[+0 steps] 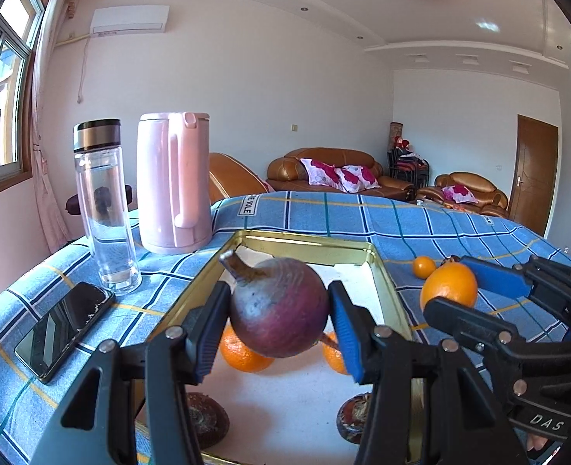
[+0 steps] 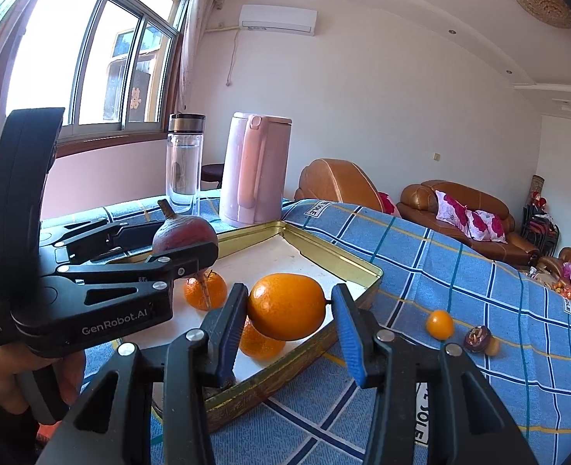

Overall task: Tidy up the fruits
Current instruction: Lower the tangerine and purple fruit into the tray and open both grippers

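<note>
My left gripper [image 1: 279, 312] is shut on a purple fruit with a stem [image 1: 279, 306] and holds it above the gold tin tray [image 1: 312, 242]. Under it in the tray lie two tangerines [image 1: 242, 352] and two dark brown fruits [image 1: 204, 418]. My right gripper [image 2: 289, 310] is shut on an orange [image 2: 287, 306] over the tray's right rim [image 2: 363, 267]. In the right wrist view the left gripper [image 2: 180, 240] and its purple fruit [image 2: 184, 234] show at the left. A small orange fruit [image 2: 439, 323] and a dark fruit [image 2: 476, 339] lie on the cloth to the right.
A glass bottle [image 1: 105, 209] and a pink kettle [image 1: 173, 182] stand behind the tray's left end. A phone [image 1: 64, 333] lies on the blue checked cloth [image 1: 363, 213] to the left. Brown sofas stand beyond the table's far edge.
</note>
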